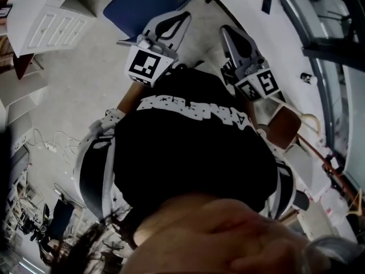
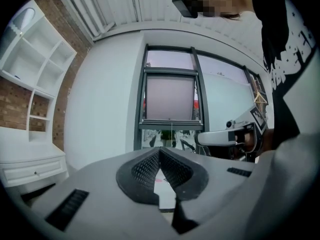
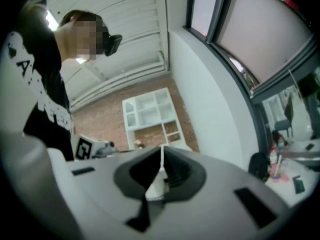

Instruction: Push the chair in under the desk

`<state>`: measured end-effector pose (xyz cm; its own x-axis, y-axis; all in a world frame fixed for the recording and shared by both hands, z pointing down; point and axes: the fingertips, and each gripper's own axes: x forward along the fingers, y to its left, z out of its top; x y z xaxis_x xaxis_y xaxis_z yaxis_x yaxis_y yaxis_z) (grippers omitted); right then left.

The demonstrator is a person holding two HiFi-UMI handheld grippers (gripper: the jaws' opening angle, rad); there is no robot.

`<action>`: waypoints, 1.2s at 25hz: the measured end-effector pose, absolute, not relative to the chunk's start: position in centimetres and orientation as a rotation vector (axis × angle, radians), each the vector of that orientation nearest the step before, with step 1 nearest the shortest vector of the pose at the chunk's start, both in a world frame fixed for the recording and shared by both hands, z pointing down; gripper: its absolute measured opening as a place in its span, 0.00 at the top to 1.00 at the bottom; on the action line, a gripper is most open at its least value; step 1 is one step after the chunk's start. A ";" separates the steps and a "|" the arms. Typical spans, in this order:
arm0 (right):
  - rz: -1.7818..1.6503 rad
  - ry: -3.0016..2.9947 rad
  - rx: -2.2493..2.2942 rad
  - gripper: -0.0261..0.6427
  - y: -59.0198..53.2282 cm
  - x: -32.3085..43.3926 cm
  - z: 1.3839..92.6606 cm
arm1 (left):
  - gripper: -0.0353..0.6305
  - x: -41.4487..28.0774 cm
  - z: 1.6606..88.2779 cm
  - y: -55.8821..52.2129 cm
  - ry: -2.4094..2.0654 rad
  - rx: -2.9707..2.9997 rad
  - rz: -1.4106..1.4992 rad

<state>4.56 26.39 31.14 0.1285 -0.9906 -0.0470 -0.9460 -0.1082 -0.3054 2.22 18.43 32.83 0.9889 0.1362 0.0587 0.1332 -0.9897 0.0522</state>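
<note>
The chair shows only in the head view, as a blue padded seat (image 1: 142,1) at the top. My left gripper (image 1: 183,17) is level, its tips just short of the seat's near edge; I cannot tell whether they touch. To its right, my right gripper (image 1: 225,32) is beside the white desk top (image 1: 288,44). Both are shut with nothing between the jaws, as the left gripper view (image 2: 160,151) and the right gripper view (image 3: 161,153) show. A black shirt (image 1: 188,147) hides the floor below the grippers.
A white panelled cabinet (image 1: 48,16) stands at the upper left, cables (image 1: 51,147) lie on the floor at the left. A window (image 2: 170,99) is ahead of the left gripper, a white shelf unit (image 2: 30,79) to its left. Small items (image 3: 295,181) lie on the desk.
</note>
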 end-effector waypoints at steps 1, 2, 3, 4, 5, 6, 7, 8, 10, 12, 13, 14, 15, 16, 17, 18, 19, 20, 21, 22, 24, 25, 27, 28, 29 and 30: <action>-0.252 1.922 -2.137 0.91 25.9 4.6 31.2 | 0.89 2.0 32.9 17.9 0.180 3.087 0.101; -0.259 1.944 -2.118 0.91 25.3 4.7 31.3 | 0.89 1.9 33.1 17.4 0.146 3.087 0.104; -0.267 1.967 -2.097 0.91 24.8 4.8 31.4 | 0.89 1.7 33.2 16.9 0.112 3.086 0.106; -0.273 1.992 -2.077 0.91 24.2 4.9 31.4 | 0.89 1.7 33.4 16.5 0.079 3.083 0.109; -0.280 2.015 -2.057 0.91 23.7 5.1 31.5 | 0.89 1.6 33.5 16.0 0.048 3.080 0.113; -0.289 2.034 -2.035 0.91 23.1 5.2 31.5 | 0.89 1.6 33.6 15.4 0.019 3.081 0.117; -0.297 2.053 -2.017 0.91 22.5 5.4 31.6 | 0.89 1.6 33.6 14.9 -0.008 3.083 0.118; -0.305 2.074 -2.001 0.91 21.9 5.5 31.8 | 0.89 1.6 33.6 14.5 -0.036 3.084 0.115; -0.313 2.119 -1.960 0.91 20.9 6.0 32.0 | 0.89 1.7 33.5 13.8 -0.091 3.075 0.099; -0.319 2.168 -1.906 0.91 19.8 6.7 32.3 | 0.89 2.1 33.6 13.2 -0.155 3.061 0.089; -0.320 2.193 -1.879 0.91 19.3 7.1 32.4 | 0.89 2.3 33.8 13.0 -0.191 3.057 0.093; -0.319 2.216 -1.852 0.91 18.9 7.5 32.4 | 0.89 2.6 33.9 12.7 -0.225 3.056 0.100; -0.321 2.235 -1.827 0.91 18.6 7.9 32.5 | 0.89 2.9 34.0 12.5 -0.256 3.056 0.108; -0.326 2.252 -1.805 0.91 18.3 8.3 32.5 | 0.89 3.3 34.1 12.3 -0.282 3.056 0.115; -0.333 2.266 -1.787 0.91 18.0 8.8 32.6 | 0.89 3.7 34.1 12.0 -0.308 3.057 0.122; -0.339 2.278 -1.774 0.91 17.8 9.3 32.6 | 0.89 4.1 34.1 11.7 -0.333 3.055 0.124; -0.344 2.290 -1.761 0.91 17.5 9.8 32.6 | 0.89 4.5 33.9 11.3 -0.358 3.053 0.122; -0.349 2.301 -1.746 0.91 17.1 10.3 32.5 | 0.89 4.7 33.6 11.0 -0.382 3.052 0.119; -0.351 2.315 -1.730 0.91 16.6 10.6 32.4 | 0.89 5.0 33.4 10.6 -0.404 3.050 0.118; -0.353 2.329 -1.714 0.91 16.2 10.9 32.2 | 0.89 5.2 33.3 10.3 -0.425 3.049 0.120; -0.354 2.359 -1.680 0.91 15.6 11.8 32.3 | 0.89 5.8 33.3 10.1 -0.467 3.049 0.128; -0.356 2.374 -1.660 0.91 15.5 12.5 32.5 | 0.89 6.3 33.5 10.2 -0.491 3.053 0.130; -0.361 2.404 -1.609 0.91 15.4 13.6 32.8 | 0.89 7.1 33.8 10.5 -0.548 3.064 0.133; -0.364 2.421 -1.580 0.91 15.2 13.9 33.0 | 0.89 7.3 33.8 10.5 -0.580 3.064 0.140; -0.369 2.440 -1.552 0.91 15.0 14.0 33.1 | 0.89 7.3 33.9 10.4 -0.614 3.060 0.149; -0.376 2.458 -1.525 0.91 14.7 14.0 33.2 | 0.89 7.1 33.9 10.2 -0.648 3.054 0.159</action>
<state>13.97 14.73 33.25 -0.4353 -0.8987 -0.0544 -0.8414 0.4275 -0.3306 7.11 10.23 33.88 0.9088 -0.4044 0.1027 -0.4060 -0.9139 -0.0057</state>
